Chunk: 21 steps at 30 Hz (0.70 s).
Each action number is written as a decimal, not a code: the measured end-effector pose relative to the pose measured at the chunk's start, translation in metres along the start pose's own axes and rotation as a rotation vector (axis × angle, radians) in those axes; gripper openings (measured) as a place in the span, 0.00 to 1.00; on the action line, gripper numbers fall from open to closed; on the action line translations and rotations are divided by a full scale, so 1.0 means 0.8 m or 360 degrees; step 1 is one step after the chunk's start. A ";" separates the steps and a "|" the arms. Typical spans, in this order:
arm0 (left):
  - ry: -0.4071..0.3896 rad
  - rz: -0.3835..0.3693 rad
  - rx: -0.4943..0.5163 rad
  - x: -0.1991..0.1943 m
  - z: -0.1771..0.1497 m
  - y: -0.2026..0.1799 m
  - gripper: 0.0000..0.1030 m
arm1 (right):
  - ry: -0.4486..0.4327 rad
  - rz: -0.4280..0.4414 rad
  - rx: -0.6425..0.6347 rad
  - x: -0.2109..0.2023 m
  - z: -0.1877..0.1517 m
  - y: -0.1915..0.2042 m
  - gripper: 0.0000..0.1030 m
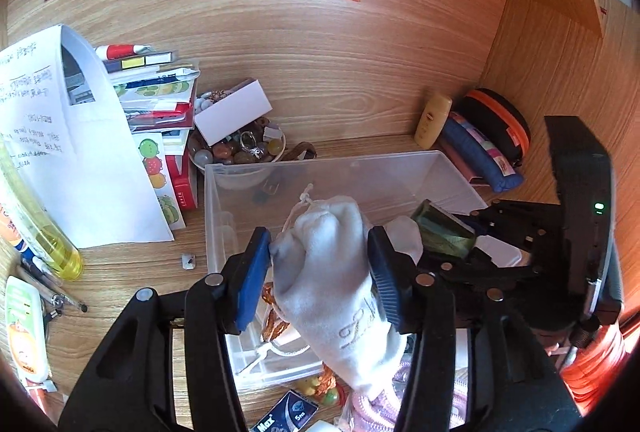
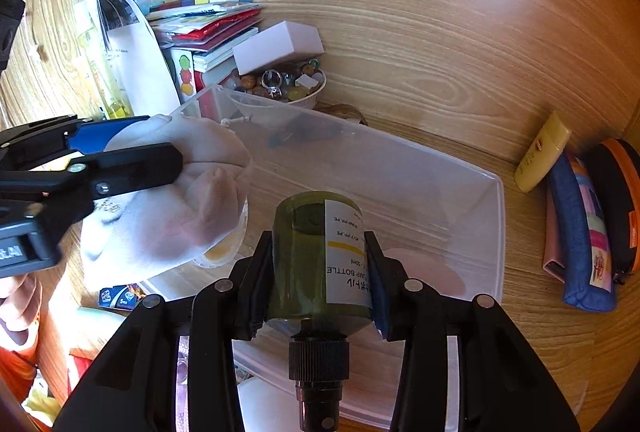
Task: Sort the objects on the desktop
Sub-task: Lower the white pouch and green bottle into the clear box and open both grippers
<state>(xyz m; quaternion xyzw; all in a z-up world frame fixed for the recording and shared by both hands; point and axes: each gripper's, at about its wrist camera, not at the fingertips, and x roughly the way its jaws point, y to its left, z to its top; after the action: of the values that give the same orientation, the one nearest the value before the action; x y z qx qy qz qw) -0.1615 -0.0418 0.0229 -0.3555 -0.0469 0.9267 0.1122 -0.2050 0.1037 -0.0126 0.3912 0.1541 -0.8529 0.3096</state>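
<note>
Bright, even daylight in both views, warm on the wooden desk (image 1: pixel 360 72). Strong fisheye bending, with straight edges curved and corners blacked out. Reddish-orange tint along the right rim of the left wrist view. Soft glare on the clear plastic box (image 2: pixel 460 200). Mostly sharp; near parts slightly soft.

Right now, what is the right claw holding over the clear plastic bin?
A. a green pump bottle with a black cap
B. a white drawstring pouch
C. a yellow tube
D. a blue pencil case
A: in the right wrist view the right claw is clamped on the green pump bottle above the clear plastic bin; the white drawstring pouch sits in the left claw.
</note>
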 end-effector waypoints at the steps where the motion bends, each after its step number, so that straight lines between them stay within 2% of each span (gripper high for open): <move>1: -0.0010 0.0006 0.0009 -0.004 -0.002 0.001 0.54 | 0.0005 0.0003 -0.0002 0.003 0.001 0.000 0.37; 5: -0.0038 0.0040 0.0074 -0.020 -0.010 0.001 0.57 | 0.0031 0.0008 -0.0012 0.011 0.003 0.002 0.37; 9: -0.0012 0.0069 0.0140 -0.025 -0.021 0.000 0.57 | 0.0053 0.0016 -0.0013 0.016 0.007 0.003 0.37; 18: 0.0004 0.0074 0.0171 -0.041 -0.035 0.010 0.57 | 0.0086 0.0019 -0.0029 0.027 0.013 0.005 0.37; 21: 0.0045 0.0080 0.0185 -0.035 -0.039 0.009 0.57 | 0.0098 0.0033 -0.0030 0.029 0.014 0.003 0.37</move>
<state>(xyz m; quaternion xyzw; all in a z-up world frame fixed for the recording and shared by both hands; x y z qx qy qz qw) -0.1214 -0.0556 0.0169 -0.3624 0.0175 0.9254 0.1099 -0.2210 0.0867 -0.0231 0.4158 0.1675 -0.8357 0.3172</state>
